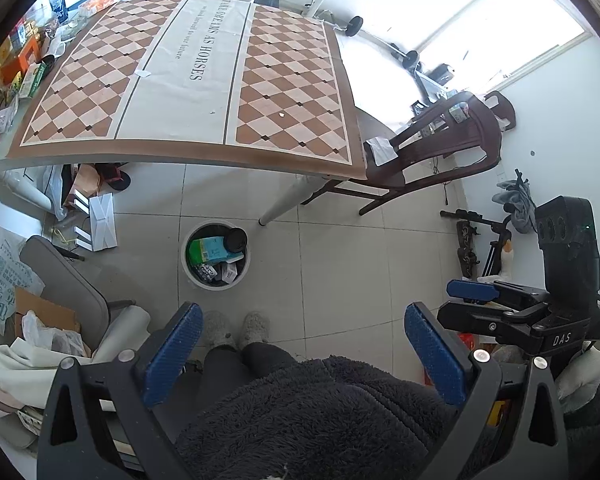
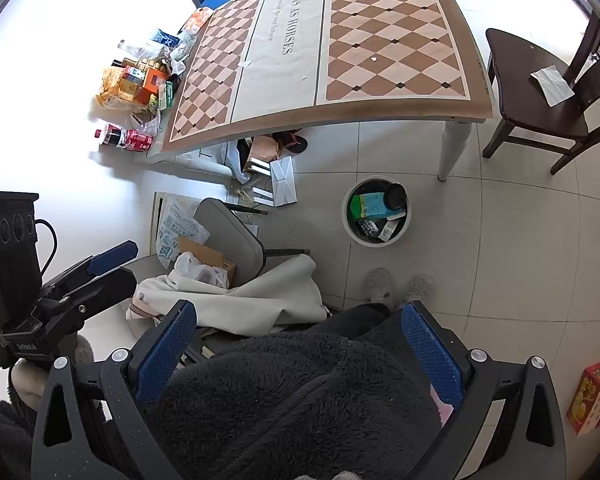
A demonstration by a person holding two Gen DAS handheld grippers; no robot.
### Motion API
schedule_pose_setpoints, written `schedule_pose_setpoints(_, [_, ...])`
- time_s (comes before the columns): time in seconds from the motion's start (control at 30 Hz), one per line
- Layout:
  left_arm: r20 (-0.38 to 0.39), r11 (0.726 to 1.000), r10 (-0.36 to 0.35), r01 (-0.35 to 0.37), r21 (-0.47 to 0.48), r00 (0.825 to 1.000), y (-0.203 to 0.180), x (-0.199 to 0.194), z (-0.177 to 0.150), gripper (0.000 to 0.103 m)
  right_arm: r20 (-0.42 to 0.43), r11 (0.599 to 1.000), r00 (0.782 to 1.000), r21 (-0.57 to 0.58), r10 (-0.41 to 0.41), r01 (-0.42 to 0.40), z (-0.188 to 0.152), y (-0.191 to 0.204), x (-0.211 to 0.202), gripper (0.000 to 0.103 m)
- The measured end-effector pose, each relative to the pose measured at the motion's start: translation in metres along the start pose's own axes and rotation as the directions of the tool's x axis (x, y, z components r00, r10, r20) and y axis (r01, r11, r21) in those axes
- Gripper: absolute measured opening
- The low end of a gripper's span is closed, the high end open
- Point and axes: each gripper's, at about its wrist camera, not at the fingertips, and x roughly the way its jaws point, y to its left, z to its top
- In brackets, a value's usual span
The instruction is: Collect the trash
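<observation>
Left gripper (image 1: 304, 356) gapes above tiled floor (image 1: 340, 248) (bin (image 1: 216, 255) beside table (image 1: 204, 76)).

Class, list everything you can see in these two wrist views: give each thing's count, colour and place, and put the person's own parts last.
Table: one, brown and cream checked cloth, centre.
Trash bin: one, white, on the floor by a table leg, holding a green box and a black lid.
Wooden chair: one, dark brown, right of the table, white paper on its seat.
Packages and bottles: many, mixed colours, along the table's left edge.
Red box: one, on the floor, right.
Slippers: two, grey.
Left gripper: blue pads, open, empty.
Right gripper: blue pads, open, empty.
</observation>
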Motion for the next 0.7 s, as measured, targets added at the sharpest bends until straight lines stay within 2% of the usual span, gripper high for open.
schedule_pose_setpoints(0.7, [-0.004,1.0,-0.005,0.005,0.006,1.0,-0.0037,-0.0002,-0.0021,0.103,-0.003,1.0,1.0,-0.007,-0.007,0.007,-0.0008,-0.0039,-0.0038,0.103])
